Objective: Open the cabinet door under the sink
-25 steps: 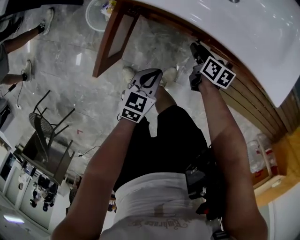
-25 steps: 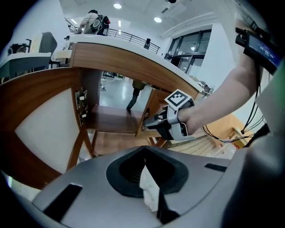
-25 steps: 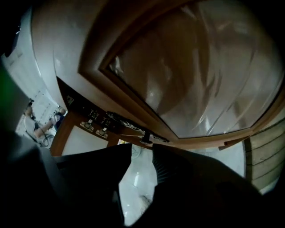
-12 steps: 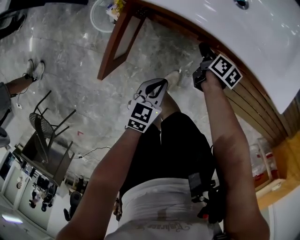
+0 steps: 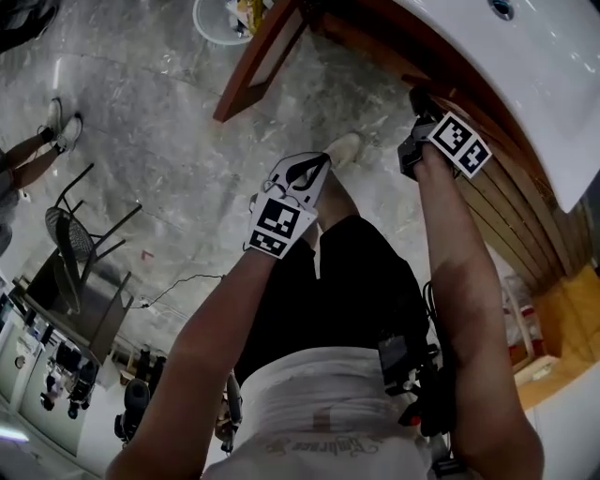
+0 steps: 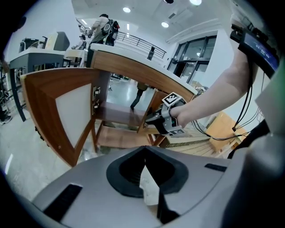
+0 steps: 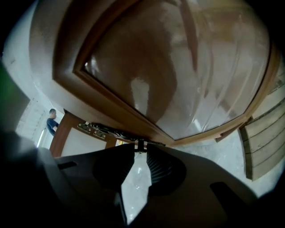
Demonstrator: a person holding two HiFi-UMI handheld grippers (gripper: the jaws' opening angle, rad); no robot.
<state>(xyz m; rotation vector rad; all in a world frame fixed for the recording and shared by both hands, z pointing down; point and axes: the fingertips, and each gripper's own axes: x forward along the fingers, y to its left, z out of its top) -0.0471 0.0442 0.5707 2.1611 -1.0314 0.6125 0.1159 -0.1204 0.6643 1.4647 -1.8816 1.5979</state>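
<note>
The white sink [image 5: 534, 94] overhangs a wooden cabinet. Its left door [image 5: 258, 56] stands swung open, also in the left gripper view [image 6: 58, 116]. My right gripper [image 5: 419, 105] is tucked under the sink rim against the other door [image 7: 169, 67]. Its jaws have just been closing, and the small dark knob [image 7: 140, 146] on that door's edge now sits pinched between the fingertips of the right gripper [image 7: 140, 153]. My left gripper [image 5: 309, 169] hangs shut and empty over the floor, apart from the cabinet. From it I see the right gripper [image 6: 167, 118] at the cabinet front.
Slatted wood panelling [image 5: 506, 225] runs right of the cabinet, with bottles [image 5: 520, 314] on the floor beside it. A black chair [image 5: 75, 244] and a cable [image 5: 183, 286] lie at left. Another person's feet [image 5: 56, 131] stand far left. A white bin [image 5: 220, 19] sits past the open door.
The left gripper has drawn back a little from the open door, toward the body. The right gripper has stayed under the sink rim at the closed door.
</note>
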